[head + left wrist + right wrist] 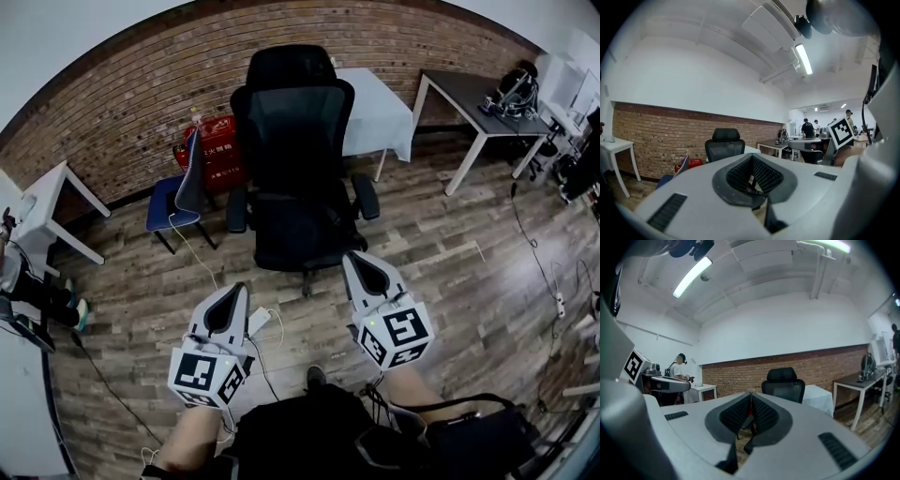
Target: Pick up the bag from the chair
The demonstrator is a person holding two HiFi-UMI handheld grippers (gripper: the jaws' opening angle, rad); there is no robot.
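Head view: the left gripper (pixel 234 292) and right gripper (pixel 356 261), jaws closed and empty, hover before a black office chair (pixel 298 178); a red box (pixel 219 150) sits by the brick wall.

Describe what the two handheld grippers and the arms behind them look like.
The left gripper and right gripper are matching pale grey shells tapering to a point, each with black ribbed fingers set in a dark teardrop-shaped recess. Each carries a white cube printed with black square markers at its rear. The forearms behind them show no sleeves.
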